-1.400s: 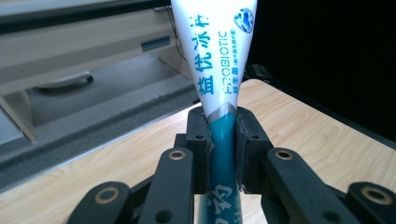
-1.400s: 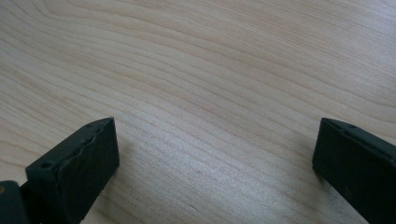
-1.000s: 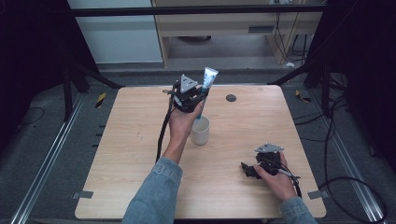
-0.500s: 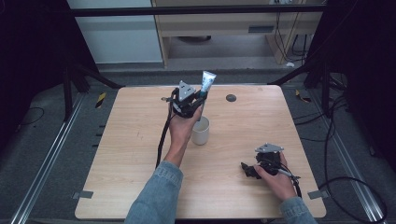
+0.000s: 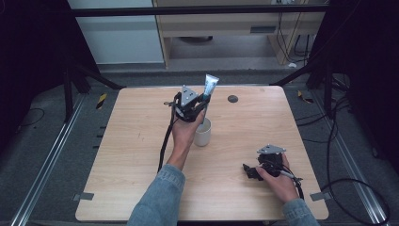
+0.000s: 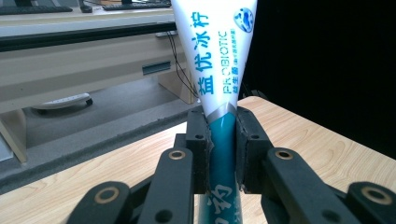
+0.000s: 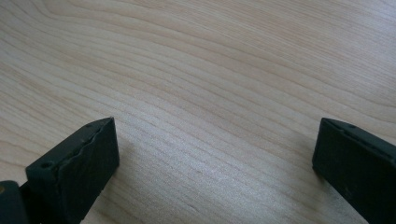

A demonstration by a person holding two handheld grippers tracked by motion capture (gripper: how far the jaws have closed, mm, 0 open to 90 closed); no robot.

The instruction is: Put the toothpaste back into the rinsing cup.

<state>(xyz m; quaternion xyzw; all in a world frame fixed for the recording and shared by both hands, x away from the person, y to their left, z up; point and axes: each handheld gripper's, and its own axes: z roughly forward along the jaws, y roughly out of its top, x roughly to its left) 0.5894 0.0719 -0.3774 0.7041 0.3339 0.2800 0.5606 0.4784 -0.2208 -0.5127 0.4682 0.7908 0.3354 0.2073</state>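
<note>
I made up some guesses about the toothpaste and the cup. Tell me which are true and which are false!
1. The left hand-held gripper is squeezing the toothpaste tube. True.
2. The tube lies flat on the table. False: it is held upright above the cup.
3. The right hand-held gripper holds the cup. False: its jaws are open and hold nothing.
4. The cup is white. True.

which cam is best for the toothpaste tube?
Left gripper view: the toothpaste tube stands close up, print readable, clamped between the left gripper pads. The high view shows it small, above the cup. The right gripper view faces the table.
</note>
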